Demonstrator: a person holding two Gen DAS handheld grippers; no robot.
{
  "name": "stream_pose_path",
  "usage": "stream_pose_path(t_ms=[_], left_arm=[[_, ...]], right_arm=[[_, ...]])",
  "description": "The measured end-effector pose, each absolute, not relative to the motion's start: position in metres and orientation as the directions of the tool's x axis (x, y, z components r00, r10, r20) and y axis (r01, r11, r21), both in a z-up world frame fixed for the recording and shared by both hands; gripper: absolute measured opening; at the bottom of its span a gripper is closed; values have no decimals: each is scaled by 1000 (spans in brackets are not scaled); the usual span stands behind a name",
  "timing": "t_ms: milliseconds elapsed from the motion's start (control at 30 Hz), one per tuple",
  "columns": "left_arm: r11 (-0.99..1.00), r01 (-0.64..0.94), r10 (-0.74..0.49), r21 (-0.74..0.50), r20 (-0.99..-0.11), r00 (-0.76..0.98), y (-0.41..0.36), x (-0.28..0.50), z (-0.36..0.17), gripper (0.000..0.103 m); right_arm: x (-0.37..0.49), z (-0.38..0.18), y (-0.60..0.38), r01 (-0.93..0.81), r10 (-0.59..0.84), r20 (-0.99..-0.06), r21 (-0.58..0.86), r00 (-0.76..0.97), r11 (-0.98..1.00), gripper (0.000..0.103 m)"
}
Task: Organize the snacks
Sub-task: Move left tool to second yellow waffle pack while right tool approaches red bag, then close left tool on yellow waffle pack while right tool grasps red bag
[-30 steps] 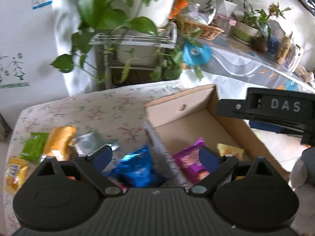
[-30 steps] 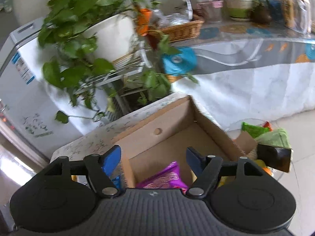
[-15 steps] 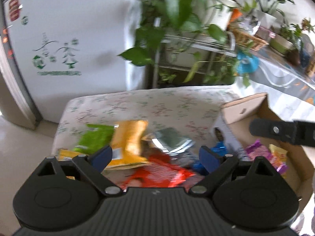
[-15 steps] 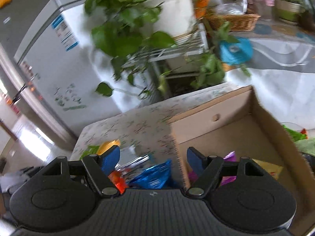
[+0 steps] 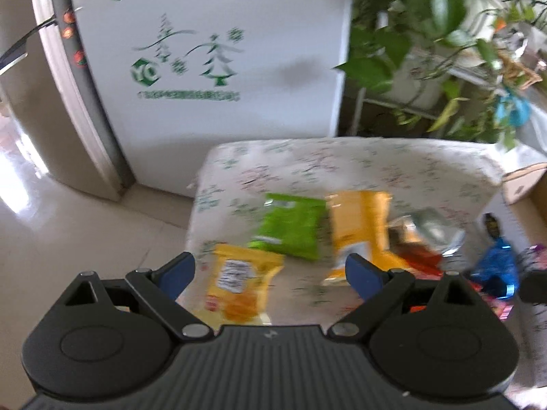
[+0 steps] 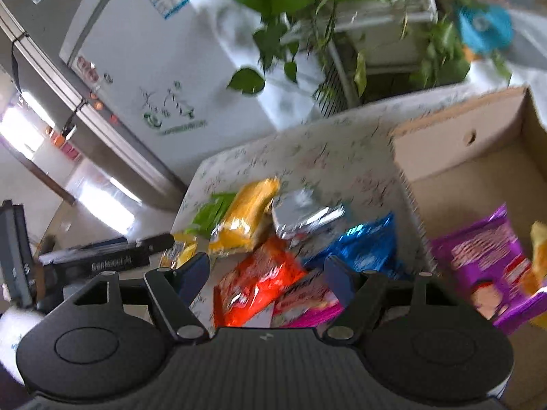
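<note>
Loose snack packets lie scattered on a floral-covered table (image 5: 342,167), beside an open cardboard box (image 6: 478,157) that already holds a purple packet (image 6: 485,256). The left gripper (image 5: 270,270) hovers empty, fingers spread wide, above a small yellow packet (image 5: 239,280). The right gripper (image 6: 266,273), also wide open, hangs over an orange packet (image 6: 253,287). Each should probably descend squarely, straddling one packet only before pinching.

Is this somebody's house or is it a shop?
Most likely somebody's house, maybe a living or dining room. A white fridge with stickers stands by leafy potted plants, and snack packets lie on a flowery tablecloth beside a cardboard box. No shop shelves show.
</note>
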State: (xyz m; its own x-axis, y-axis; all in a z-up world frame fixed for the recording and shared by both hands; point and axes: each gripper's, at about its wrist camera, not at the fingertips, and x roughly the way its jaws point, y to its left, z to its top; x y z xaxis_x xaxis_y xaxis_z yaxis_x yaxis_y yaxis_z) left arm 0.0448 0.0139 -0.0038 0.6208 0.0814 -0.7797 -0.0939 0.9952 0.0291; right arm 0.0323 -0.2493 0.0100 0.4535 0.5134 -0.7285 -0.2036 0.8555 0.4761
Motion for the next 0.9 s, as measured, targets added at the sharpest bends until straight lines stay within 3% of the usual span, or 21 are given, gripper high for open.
stream_pose_path(t_ms=[100,433,900], left_arm=[[993,-92,118,78,-791,601,24,50,-15,94],[997,-12,68,74,-835,546,40,63,-42,92],[993,65,47,97,-841,539,39,71,-67,89]], right_arm=[[31,2,-239,-198,538,-735,504,413,841,78],[33,-28,-222,-45,584,-758,599,291,799,75],[45,-47,-208,19,536,-792,565,294,825,71]])
